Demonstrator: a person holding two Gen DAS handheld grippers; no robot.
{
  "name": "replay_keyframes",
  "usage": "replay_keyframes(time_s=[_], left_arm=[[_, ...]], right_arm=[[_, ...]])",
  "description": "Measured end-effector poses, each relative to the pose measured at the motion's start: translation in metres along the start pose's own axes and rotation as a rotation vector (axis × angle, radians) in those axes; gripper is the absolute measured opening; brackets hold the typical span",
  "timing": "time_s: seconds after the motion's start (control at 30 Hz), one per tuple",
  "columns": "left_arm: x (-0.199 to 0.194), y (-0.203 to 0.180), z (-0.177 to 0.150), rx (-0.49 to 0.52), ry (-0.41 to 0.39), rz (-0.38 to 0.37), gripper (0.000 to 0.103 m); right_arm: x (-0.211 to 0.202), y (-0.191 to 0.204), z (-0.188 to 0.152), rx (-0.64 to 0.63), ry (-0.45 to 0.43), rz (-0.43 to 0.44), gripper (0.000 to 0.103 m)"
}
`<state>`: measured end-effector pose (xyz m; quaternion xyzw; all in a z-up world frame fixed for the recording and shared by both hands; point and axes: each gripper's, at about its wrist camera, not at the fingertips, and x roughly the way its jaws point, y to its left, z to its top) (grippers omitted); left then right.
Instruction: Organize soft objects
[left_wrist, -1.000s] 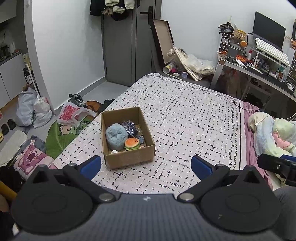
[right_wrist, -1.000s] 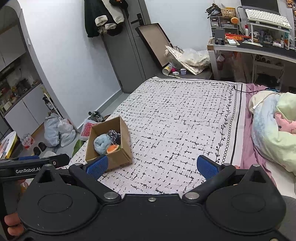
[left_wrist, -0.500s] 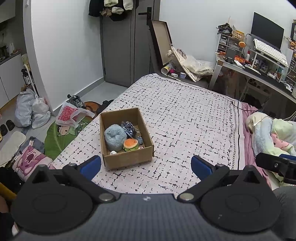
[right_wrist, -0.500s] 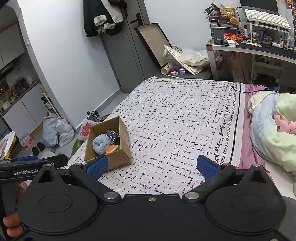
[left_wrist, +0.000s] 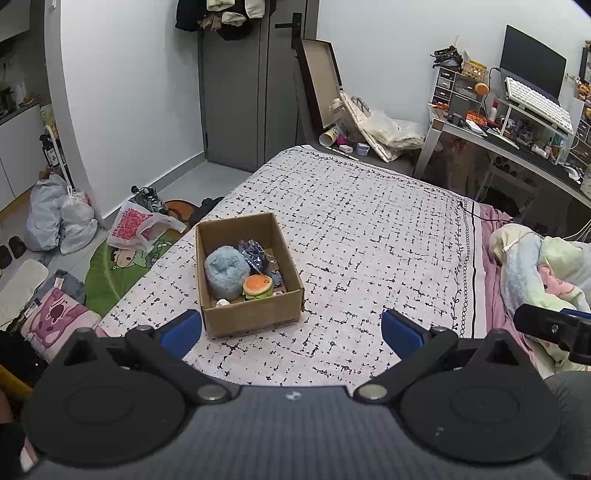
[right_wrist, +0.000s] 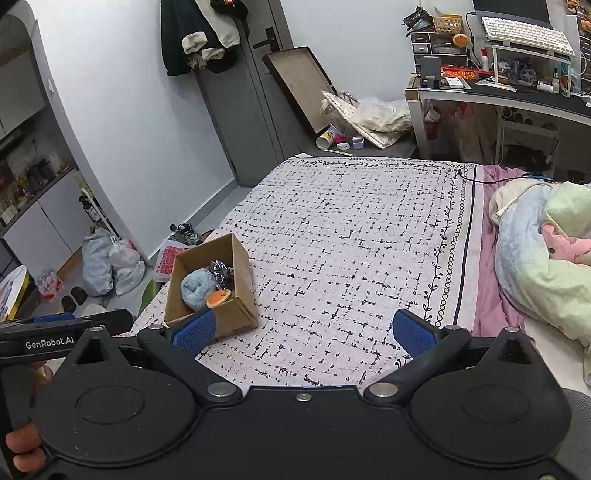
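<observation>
An open cardboard box sits on the patterned bedspread near the bed's left edge. Inside lie a fluffy blue plush, a small burger plush and a crinkly dark bag. My left gripper hovers open just in front of the box, nothing between its blue pads. My right gripper is open too, to the right of the box, with nothing held. The left gripper's body shows at the right wrist view's left edge.
A bundled pastel blanket lies on the bed's right side. A cluttered desk stands at the back right. Bags, shoes and mats cover the floor left of the bed. A grey door is behind.
Both views have shifted only slightly; the box sits a touch farther left and higher in frame. Both grippers stay open and nothing has been picked up.
</observation>
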<state>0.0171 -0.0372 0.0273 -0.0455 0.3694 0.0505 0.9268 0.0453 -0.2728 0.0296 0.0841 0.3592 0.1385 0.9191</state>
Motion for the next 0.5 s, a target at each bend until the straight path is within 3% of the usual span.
replay_keyframes(time_s=[0.5], left_arm=[[0.002,-0.005,-0.005,-0.001,-0.033,0.011,0.103]], right_arm=[[0.011,-0.012,-0.007,0.029,0.008,0.02,0.103]])
